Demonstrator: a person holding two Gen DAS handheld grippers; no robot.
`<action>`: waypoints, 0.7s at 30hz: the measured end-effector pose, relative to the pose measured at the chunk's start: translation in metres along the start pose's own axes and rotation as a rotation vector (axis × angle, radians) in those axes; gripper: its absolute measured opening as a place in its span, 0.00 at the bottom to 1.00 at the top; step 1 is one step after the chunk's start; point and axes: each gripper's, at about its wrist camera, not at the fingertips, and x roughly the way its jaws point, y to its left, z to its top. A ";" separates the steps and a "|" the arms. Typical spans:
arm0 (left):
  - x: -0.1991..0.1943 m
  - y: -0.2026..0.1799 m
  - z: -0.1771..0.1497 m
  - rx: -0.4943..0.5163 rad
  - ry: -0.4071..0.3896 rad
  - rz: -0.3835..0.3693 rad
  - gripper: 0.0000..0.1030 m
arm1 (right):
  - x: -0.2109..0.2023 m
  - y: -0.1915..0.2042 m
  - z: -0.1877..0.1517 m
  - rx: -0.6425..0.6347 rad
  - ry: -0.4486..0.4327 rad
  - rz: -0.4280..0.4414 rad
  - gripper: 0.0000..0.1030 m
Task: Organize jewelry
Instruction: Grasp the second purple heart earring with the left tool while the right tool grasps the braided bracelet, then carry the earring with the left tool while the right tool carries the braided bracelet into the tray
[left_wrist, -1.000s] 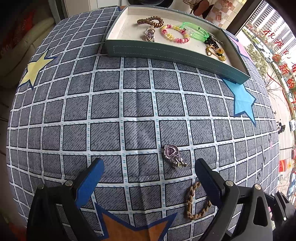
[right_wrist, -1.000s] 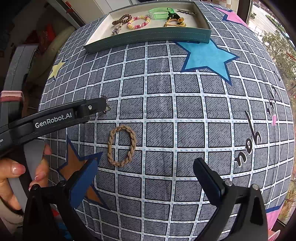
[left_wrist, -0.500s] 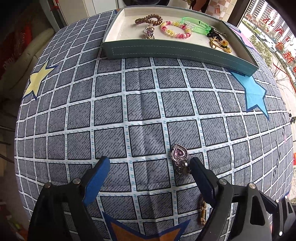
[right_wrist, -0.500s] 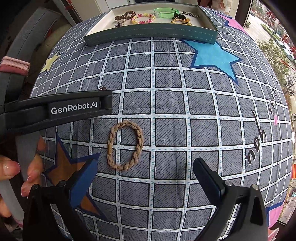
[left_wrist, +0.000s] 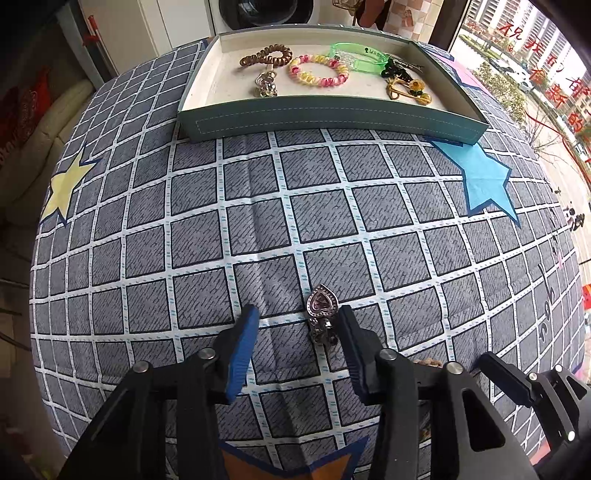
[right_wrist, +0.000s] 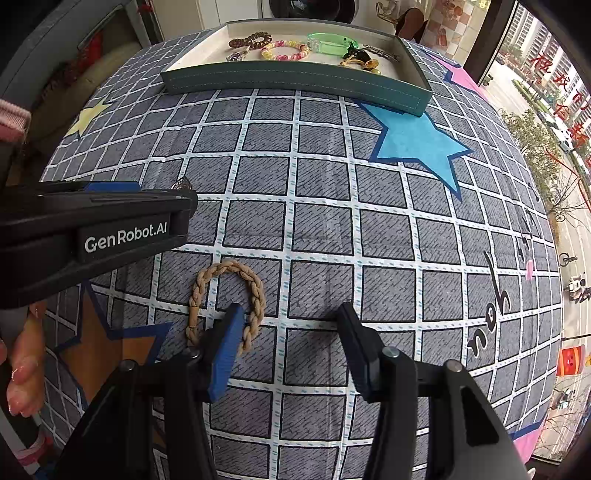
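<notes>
Left gripper (left_wrist: 297, 319) jaws closing beside heart-shaped jewelled pendant (left_wrist: 320, 303), right gripper (right_wrist: 290, 319) jaws closing, braided tan cord loop (right_wrist: 236, 291) part hidden behind one finger

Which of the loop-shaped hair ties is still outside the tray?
The tan braided rope loop, lying on the checked cloth. The brown spiral coil and pink-yellow spiral coil sit in the tray.
</notes>
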 end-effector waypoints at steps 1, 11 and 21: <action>-0.001 -0.001 0.001 0.007 -0.001 -0.004 0.34 | 0.000 -0.001 0.001 -0.002 0.000 0.001 0.36; -0.013 0.013 -0.003 -0.046 -0.006 -0.066 0.27 | -0.006 -0.032 0.008 0.095 0.029 0.140 0.07; -0.039 0.031 -0.007 -0.058 -0.043 -0.078 0.28 | -0.036 -0.056 0.023 0.140 -0.011 0.213 0.07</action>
